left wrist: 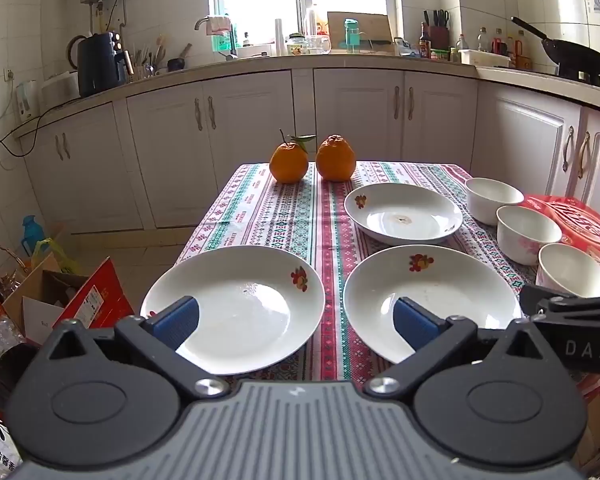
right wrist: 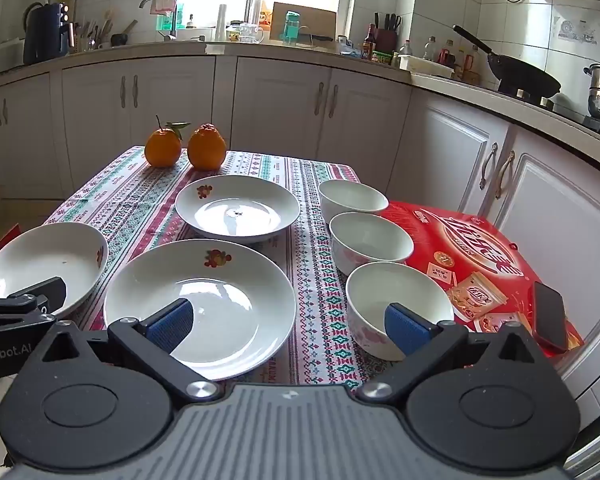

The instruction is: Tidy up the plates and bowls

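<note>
Left wrist view: left gripper [left wrist: 296,320] spread wide, empty, hovering at table's near edge between near-left plate [left wrist: 236,308] and near-right plate [left wrist: 432,300]. Right gripper [right wrist: 288,320] likewise released, poised between that second plate and nearest bowl [right wrist: 398,300]. Farther on, third plate [left wrist: 403,212], two more bowls [right wrist: 370,240] [right wrist: 350,196], all separate, unstacked. Judged barely begun; stacking of everything left. Oranges [left wrist: 312,158] beyond.

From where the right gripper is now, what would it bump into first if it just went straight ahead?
Probably nothing at once: the open right gripper points along the patterned tablecloth, between the near white fruit-print plate and the nearest white floral bowl. Depth is unclear; either rim might graze a finger.
</note>
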A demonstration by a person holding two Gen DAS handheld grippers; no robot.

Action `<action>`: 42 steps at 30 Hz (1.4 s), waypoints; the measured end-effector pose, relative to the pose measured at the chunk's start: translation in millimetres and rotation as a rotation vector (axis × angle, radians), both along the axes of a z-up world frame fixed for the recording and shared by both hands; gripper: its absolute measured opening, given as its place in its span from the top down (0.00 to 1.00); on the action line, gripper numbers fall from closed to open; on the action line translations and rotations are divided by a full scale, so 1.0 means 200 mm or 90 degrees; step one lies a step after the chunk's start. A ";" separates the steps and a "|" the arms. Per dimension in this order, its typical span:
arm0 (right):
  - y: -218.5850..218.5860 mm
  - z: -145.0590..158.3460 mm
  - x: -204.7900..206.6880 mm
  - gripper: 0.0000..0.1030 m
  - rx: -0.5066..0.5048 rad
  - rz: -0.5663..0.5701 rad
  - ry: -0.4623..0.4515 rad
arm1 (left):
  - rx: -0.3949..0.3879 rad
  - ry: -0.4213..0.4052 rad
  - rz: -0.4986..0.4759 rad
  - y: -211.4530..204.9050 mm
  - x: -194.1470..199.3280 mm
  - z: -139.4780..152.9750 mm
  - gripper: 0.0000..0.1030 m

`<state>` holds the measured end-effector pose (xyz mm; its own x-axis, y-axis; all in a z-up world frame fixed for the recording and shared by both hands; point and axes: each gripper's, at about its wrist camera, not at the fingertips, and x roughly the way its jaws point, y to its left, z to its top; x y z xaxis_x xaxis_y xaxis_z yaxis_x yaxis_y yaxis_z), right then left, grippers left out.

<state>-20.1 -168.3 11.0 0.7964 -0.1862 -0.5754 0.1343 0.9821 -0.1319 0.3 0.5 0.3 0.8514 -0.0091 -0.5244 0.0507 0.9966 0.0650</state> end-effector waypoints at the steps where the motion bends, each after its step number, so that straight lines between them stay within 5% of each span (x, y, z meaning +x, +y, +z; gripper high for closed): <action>1: 0.00 0.00 0.00 0.00 -0.001 -0.001 0.000 | 0.001 -0.001 0.000 0.00 0.00 0.00 0.01; 42: 0.00 0.02 -0.01 0.00 -0.001 -0.003 -0.013 | 0.004 -0.012 -0.002 -0.01 -0.01 0.02 0.01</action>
